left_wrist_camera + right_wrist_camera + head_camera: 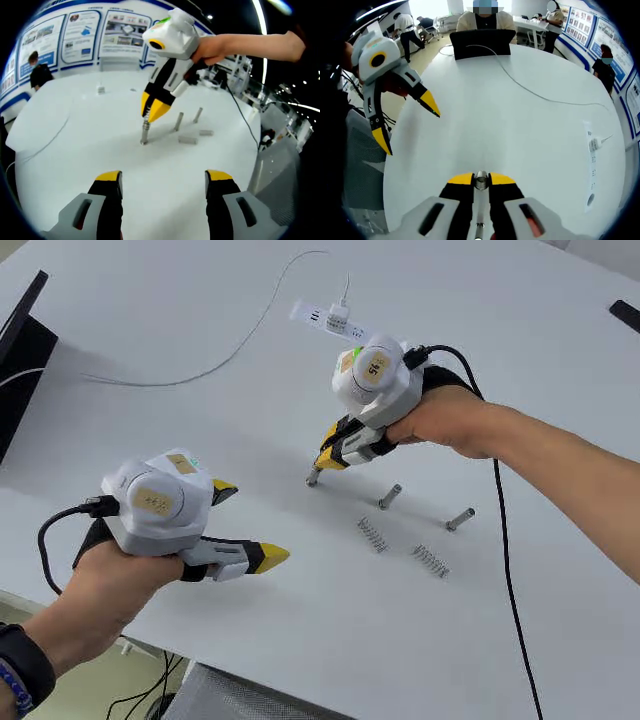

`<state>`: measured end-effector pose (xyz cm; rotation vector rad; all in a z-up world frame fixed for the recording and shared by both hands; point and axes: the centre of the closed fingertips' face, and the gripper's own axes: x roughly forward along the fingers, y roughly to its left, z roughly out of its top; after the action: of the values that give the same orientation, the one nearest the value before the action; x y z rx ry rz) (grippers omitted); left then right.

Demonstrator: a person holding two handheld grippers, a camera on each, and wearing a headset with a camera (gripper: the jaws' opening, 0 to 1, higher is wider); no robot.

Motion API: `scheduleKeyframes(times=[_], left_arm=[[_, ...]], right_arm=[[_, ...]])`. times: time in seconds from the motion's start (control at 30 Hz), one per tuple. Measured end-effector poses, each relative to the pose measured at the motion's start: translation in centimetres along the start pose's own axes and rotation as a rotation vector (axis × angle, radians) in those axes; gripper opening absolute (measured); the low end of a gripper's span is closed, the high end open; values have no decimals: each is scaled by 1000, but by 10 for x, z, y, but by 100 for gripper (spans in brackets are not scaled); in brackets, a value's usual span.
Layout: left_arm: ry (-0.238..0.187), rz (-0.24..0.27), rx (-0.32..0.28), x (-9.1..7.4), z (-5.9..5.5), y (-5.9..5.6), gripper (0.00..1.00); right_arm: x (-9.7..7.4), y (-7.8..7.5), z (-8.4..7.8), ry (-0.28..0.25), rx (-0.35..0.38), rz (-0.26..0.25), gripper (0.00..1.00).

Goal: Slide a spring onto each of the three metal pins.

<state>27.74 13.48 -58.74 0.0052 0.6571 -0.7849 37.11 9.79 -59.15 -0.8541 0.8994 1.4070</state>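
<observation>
The work lies on a broad white table [180,430]. At its far left edge stands a black laptop [20,350], and a thin white cable [240,345] curves from that side across the top to a white power strip [330,318]. In the left gripper view, a wall of blue-and-white display boards [85,35] runs behind the table. In the right gripper view, a person sits behind the laptop with other people and desks farther back.

The left gripper [250,522] hovers low at the near left, its yellow-tipped jaws spread wide with nothing between them. To its right, the right gripper [322,462] points down with its jaws pinched narrow on a spring [481,180]. The spring's lower end meets the top of the leftmost pin [313,477]; how far it sits over the pin cannot be told.

There are three metal pins. They stand in a row running rightward and toward the person: the one under the right gripper, a middle pin [389,497] and a right pin [460,519], each apart from the next. The middle and right pins are bare.

There are three springs: the held one and two lying flat on the table just nearer than the pins. One loose spring [372,534] lies near the middle pin, and the other loose spring [431,560] lies near the right pin.

A black cord [505,540] trails from the right gripper down the right side. A small dark object [624,314] lies at the far right edge.
</observation>
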Motion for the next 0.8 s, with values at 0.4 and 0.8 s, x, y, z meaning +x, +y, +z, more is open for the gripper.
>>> scheduleKeyframes(times=[0.4,0.8], left_arm=[[-1,4,-3,-2,-2,4,68],[2,7,-13,-1,-6,7,68]], right_arm=[[14,1,-3,21,-26,9,12],[26,0,-8,38,-36,25,12]])
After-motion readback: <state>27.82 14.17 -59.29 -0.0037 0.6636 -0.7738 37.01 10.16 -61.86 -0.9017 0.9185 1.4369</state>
